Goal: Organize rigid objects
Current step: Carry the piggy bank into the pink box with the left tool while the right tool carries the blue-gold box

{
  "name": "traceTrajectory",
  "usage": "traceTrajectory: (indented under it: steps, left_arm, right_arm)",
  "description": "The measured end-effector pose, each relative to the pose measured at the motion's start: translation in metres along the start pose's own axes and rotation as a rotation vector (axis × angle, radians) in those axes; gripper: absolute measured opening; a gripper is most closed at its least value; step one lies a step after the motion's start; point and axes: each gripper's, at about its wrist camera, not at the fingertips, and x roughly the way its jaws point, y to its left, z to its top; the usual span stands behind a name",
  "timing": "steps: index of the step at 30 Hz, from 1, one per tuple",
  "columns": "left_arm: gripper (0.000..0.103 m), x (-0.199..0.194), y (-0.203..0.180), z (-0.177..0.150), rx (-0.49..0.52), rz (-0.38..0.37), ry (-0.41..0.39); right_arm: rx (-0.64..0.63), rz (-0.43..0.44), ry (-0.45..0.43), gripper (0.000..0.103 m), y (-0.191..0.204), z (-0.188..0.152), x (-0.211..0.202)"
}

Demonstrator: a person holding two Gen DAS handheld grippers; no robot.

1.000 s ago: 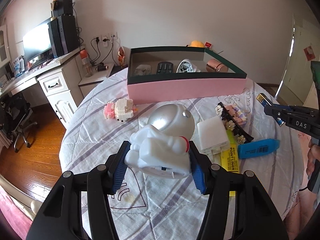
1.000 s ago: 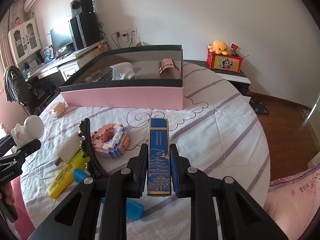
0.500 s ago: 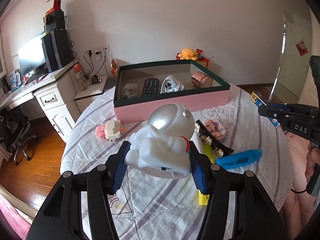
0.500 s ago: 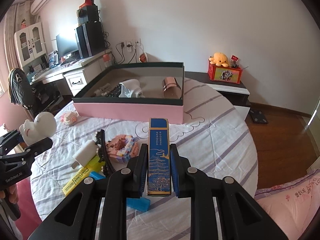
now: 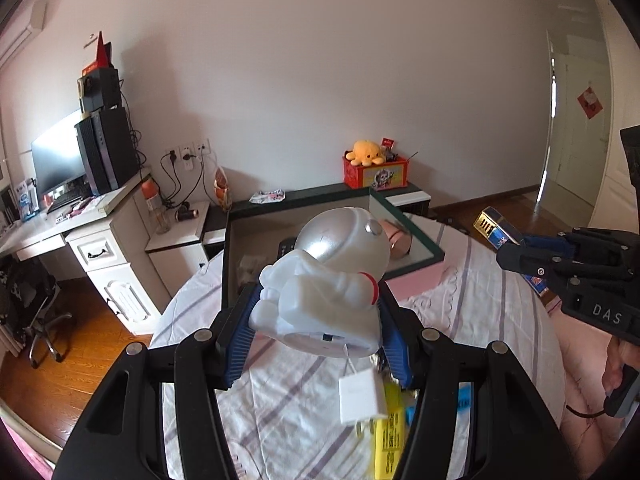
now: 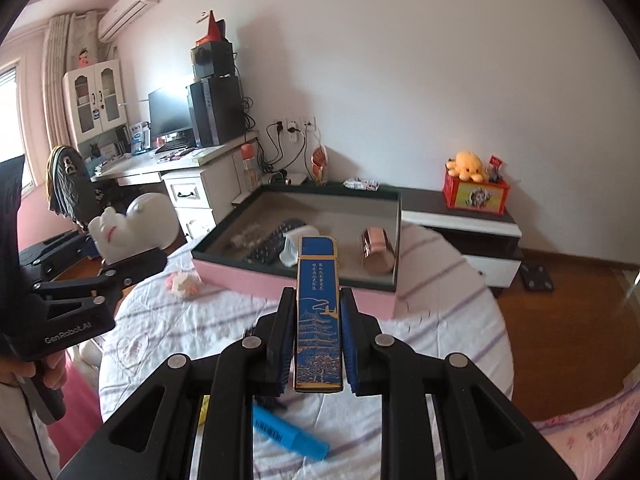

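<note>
My left gripper (image 5: 318, 300) is shut on a white astronaut figure with a silver helmet (image 5: 332, 276), held up above the round table, with a white charger (image 5: 357, 398) dangling under it. My right gripper (image 6: 317, 308) is shut on a long blue box with gold print (image 6: 317, 312), held above the table. The pink box with dark green rim (image 6: 304, 280) lies ahead and holds a remote (image 6: 276, 242), a white object (image 6: 294, 246) and a copper tin (image 6: 376, 250). The left gripper and astronaut show in the right view (image 6: 132, 232); the right gripper shows in the left view (image 5: 512, 250).
On the striped tablecloth (image 6: 440, 320) lie a blue highlighter (image 6: 288, 436), a yellow highlighter (image 5: 390, 428) and a small pink block toy (image 6: 183, 284). A white desk with monitor (image 6: 180, 168) stands left. A low cabinet with a red box and yellow plush (image 6: 474, 184) stands behind.
Both grippers have risen and tilted up with their loads. The box now sits lower and nearer in both views, and the charger has lifted off the table with the astronaut.
</note>
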Motion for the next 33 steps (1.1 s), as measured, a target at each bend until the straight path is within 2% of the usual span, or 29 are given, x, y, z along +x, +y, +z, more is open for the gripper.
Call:
traceTrajectory:
  steps: [6, 10, 16, 18, 23, 26, 33]
  left_arm:
    - [0.057, 0.026, 0.002, 0.03, 0.026, 0.0, -0.007]
    - [0.057, 0.051, 0.005, 0.048, 0.039, -0.008, -0.001]
    - [0.057, 0.105, 0.028, 0.072, 0.021, -0.039, 0.05]
    - [0.057, 0.129, 0.037, 0.08, 0.007, -0.053, 0.083]
    - [0.057, 0.185, 0.041, 0.092, 0.015, -0.005, 0.163]
    - [0.057, 0.218, 0.044, 0.097, -0.007, -0.046, 0.217]
    - [0.057, 0.286, 0.028, 0.092, 0.011, -0.049, 0.348]
  right_arm:
    - [-0.045, 0.019, -0.006, 0.021, 0.002, 0.03, 0.017]
    - [-0.055, 0.031, 0.01, 0.021, -0.002, 0.048, 0.043]
    - [-0.069, 0.033, 0.059, 0.021, -0.017, 0.07, 0.093]
    - [-0.062, 0.04, 0.077, 0.021, -0.024, 0.075, 0.111]
    - [-0.068, 0.031, 0.141, 0.021, -0.035, 0.086, 0.161]
    - [-0.078, 0.027, 0.192, 0.021, -0.037, 0.087, 0.191]
    - [-0.082, 0.019, 0.305, 0.021, -0.044, 0.084, 0.248]
